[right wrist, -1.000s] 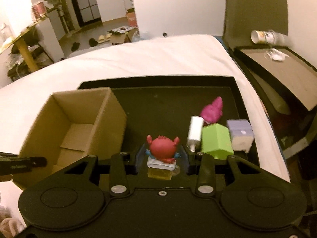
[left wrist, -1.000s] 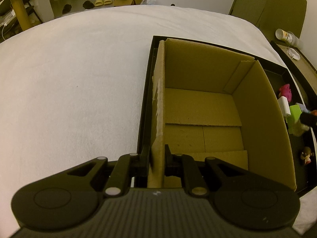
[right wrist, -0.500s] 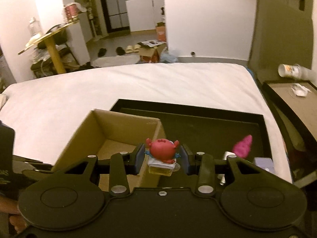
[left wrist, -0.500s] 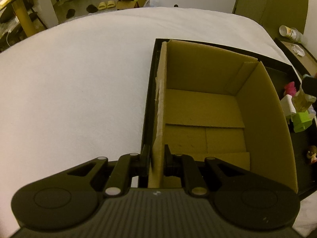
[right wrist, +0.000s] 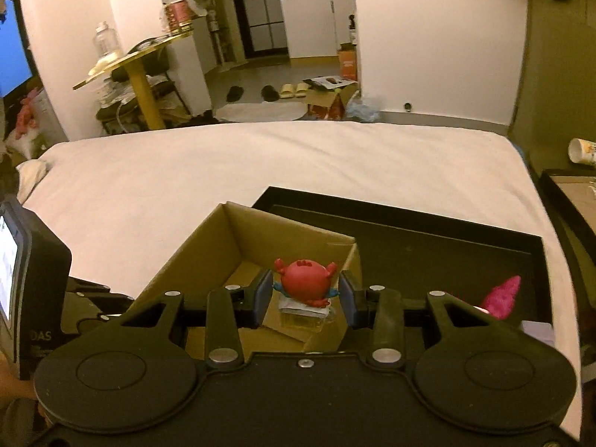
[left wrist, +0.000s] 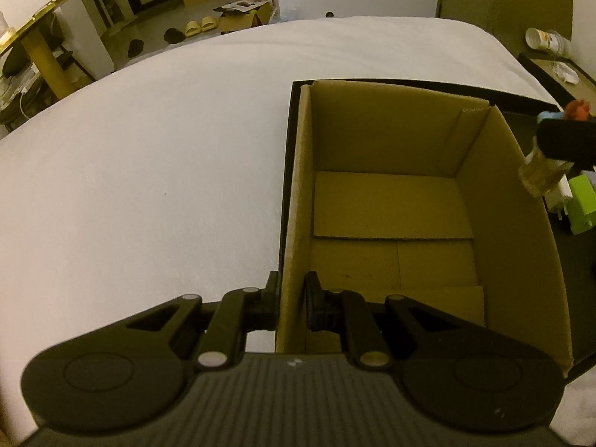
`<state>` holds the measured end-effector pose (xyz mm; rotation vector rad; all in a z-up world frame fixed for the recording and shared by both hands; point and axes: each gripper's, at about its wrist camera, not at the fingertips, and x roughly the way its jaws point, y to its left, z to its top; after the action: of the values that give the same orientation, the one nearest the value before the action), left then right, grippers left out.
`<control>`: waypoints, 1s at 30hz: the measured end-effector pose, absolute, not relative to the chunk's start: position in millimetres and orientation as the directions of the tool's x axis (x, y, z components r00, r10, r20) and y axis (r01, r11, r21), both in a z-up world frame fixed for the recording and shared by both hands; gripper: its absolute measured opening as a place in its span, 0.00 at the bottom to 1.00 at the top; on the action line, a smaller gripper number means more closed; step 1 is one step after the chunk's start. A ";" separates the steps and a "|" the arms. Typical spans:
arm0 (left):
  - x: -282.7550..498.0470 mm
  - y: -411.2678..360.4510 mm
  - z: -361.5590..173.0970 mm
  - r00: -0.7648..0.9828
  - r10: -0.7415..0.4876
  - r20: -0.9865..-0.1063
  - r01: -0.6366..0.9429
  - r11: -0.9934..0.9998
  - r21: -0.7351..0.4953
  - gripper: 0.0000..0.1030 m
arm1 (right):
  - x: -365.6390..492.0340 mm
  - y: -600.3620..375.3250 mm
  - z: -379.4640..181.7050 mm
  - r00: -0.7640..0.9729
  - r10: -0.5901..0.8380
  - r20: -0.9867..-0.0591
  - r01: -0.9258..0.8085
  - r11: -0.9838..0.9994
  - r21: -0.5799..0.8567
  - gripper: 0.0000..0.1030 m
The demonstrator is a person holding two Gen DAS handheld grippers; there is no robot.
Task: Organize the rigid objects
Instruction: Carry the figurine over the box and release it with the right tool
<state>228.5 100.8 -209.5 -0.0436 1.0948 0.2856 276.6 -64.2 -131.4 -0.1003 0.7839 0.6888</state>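
Over the cardboard box (right wrist: 268, 246), my right gripper (right wrist: 303, 294) pinches a glossy red crab figurine (right wrist: 305, 285) on its clear block; my left gripper (left wrist: 292, 298) clamps the corrugated wall. Box lies bare inside; pink toy (right wrist: 503, 296) and green block (left wrist: 583, 201) wait on the black tray (right wrist: 428, 231)

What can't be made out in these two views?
- Left wrist view: green block is cut off by the frame edge; the box wall hides much of the tray.
- Left wrist view: red toy is mostly hidden behind the right claw.
- Right wrist view: pink toy is partly hidden by the claw body.
- Right wrist view: the left claw tips are blocked by the box.
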 end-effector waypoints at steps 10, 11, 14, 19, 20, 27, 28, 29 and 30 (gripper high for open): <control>224.2 99.8 -209.3 0.435 0.193 -0.880 -0.270 0.960 0.077 0.09 | 283.0 -51.2 -138.3 0.433 0.582 -0.688 -0.654 0.728 0.205 0.37; 223.5 99.7 -208.9 0.436 0.194 -0.879 -0.273 0.959 0.076 0.09 | 282.1 -50.5 -139.8 0.425 0.585 -0.691 -0.658 0.724 0.207 0.38; 223.1 100.8 -209.1 0.440 0.192 -0.877 -0.285 0.956 0.066 0.09 | 280.2 -44.7 -144.8 0.397 0.594 -0.700 -0.670 0.709 0.221 0.38; 223.2 103.3 -209.0 0.444 0.184 -0.877 -0.292 0.955 0.052 0.09 | 281.5 -33.5 -152.5 0.360 0.600 -0.715 -0.666 0.702 0.253 0.38; 223.1 103.7 -208.8 0.445 0.182 -0.877 -0.291 0.955 0.051 0.09 | 281.9 -31.4 -153.7 0.353 0.601 -0.717 -0.663 0.701 0.261 0.38; 222.5 108.3 -208.7 0.448 0.170 -0.878 -0.296 0.955 0.034 0.09 | 288.1 -22.2 -161.7 0.318 0.613 -0.723 -0.639 0.702 0.314 0.38; 222.4 108.5 -208.8 0.448 0.169 -0.878 -0.296 0.955 0.033 0.09 | 289.4 -21.5 -162.8 0.310 0.617 -0.723 -0.631 0.703 0.329 0.38; 222.3 109.1 -208.8 0.448 0.168 -0.878 -0.297 0.954 0.031 0.09 | 290.9 -20.0 -164.1 0.306 0.618 -0.724 -0.626 0.704 0.336 0.38; 221.8 109.2 -208.6 0.449 0.168 -0.878 -0.298 0.954 0.030 0.09 | 291.5 -18.6 -164.3 0.305 0.618 -0.724 -0.624 0.704 0.339 0.38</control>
<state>221.8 109.2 -208.6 -0.1353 1.0680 0.2889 291.5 -18.6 -164.3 -0.0065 0.9562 0.8226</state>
